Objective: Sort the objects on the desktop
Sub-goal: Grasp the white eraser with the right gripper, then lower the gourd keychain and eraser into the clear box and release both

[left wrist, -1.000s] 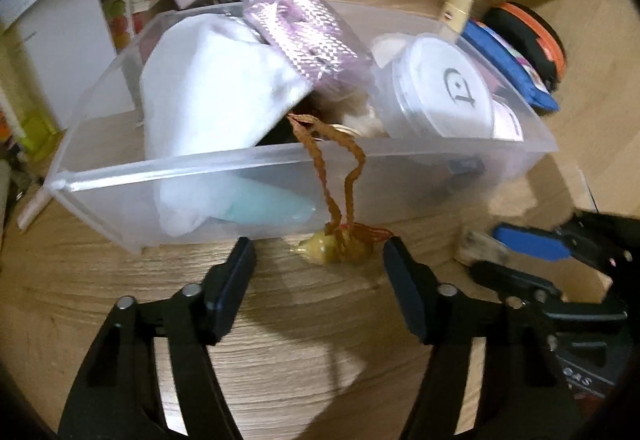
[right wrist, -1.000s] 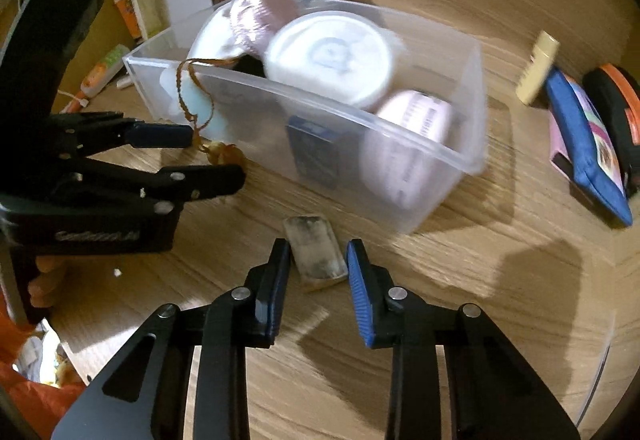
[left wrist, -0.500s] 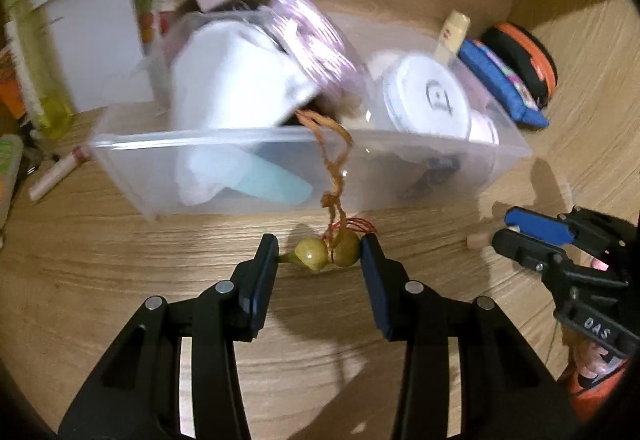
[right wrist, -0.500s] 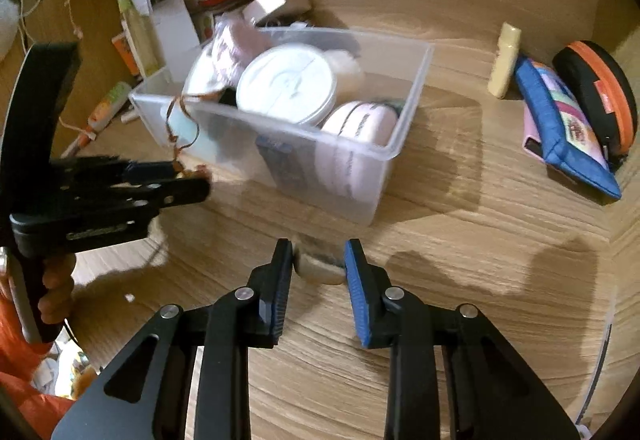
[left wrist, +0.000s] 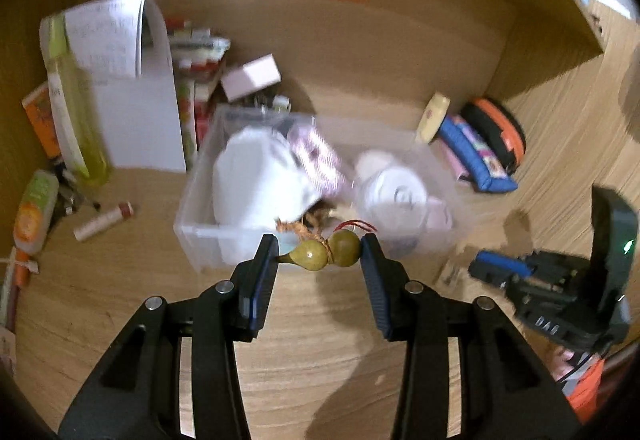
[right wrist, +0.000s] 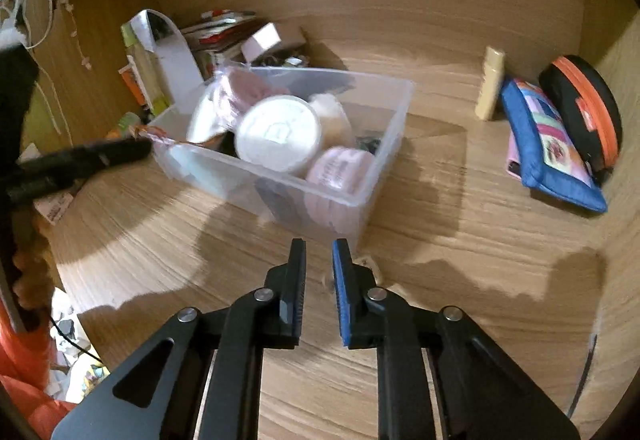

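My left gripper (left wrist: 320,254) is shut on a small olive gourd charm (left wrist: 326,253) and holds it in front of the clear plastic bin (left wrist: 208,236); its braided orange cord (left wrist: 296,226) trails back to the bin's rim. The bin (right wrist: 396,112) holds a white round tub (right wrist: 278,134), a pink round case (right wrist: 340,170), white cloth (left wrist: 256,176) and a pink mesh bag (left wrist: 316,156). My right gripper (right wrist: 319,260) is nearly shut in front of the bin's near corner. What it holds is hidden in its own view; the left wrist view shows a small flat object (left wrist: 450,272) at its fingertips (left wrist: 500,266).
A blue pouch (right wrist: 548,144), a black and orange case (right wrist: 584,112) and a cream tube (right wrist: 490,82) lie at the right. Papers, boxes and bottles (left wrist: 76,112) crowd the back left corner. A lip balm tube (left wrist: 102,220) lies left of the bin. Wooden walls close in behind.
Both grippers have risen and drawn back from the bin. The left one closed on the gourd charm and lifted it. The right one closed on the small flat object and raised it off the desk.
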The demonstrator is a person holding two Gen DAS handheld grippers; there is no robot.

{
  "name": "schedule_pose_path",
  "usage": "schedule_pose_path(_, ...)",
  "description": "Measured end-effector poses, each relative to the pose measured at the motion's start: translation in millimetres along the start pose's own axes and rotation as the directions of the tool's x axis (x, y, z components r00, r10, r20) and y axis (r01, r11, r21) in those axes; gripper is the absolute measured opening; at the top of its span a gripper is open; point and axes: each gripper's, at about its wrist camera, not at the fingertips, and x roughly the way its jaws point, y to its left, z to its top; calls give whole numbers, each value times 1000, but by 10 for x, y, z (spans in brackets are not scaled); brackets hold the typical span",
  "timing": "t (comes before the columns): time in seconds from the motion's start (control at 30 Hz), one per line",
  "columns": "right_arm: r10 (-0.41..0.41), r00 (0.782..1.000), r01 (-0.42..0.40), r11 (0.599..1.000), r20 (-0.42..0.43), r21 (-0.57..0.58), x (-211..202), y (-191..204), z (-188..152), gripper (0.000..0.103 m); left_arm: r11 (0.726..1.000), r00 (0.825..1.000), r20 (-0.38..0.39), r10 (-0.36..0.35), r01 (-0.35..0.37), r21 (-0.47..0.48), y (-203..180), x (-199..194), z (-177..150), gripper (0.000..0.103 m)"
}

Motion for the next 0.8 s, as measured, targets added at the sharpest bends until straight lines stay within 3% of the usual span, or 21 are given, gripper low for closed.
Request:
schedule_pose_path(0.03, -24, 1000, 24, 1000, 1, 2, 0, -24, -16, 19, 1000, 1000, 7, -4, 4, 10, 59, -10, 38, 42)
schedule_pose_path(0.1, -52, 999, 52, 999, -8, -2, 24, -52, -54, 44, 1000, 1000, 13, -1, 1, 16, 59, 37, 132, 42)
schedule_pose_path(0.13, -57, 998, 57, 998, -20, -4, 63, -67, -76, 48, 1000, 1000, 11, -5, 5, 17, 60, 53, 148, 42)
schedule_pose_path(0.47, -149, 979, 136, 985, -141, -102, 510, 3, -133, 45, 999, 1000, -27, 15, -14, 49, 3, 360, 231, 42)
schedule_pose_path(0.5, -144, 980, 131, 986, -135, -99, 510, -6, -135, 40, 998, 999, -28, 21, -20, 52, -1, 385, 235, 42)
schedule_pose_path(0.8, -148, 987, 145, 989, -65, -39, 261, -157, -91, 40, 998, 998, -55, 22, -19, 59, -6, 591, 245, 42)
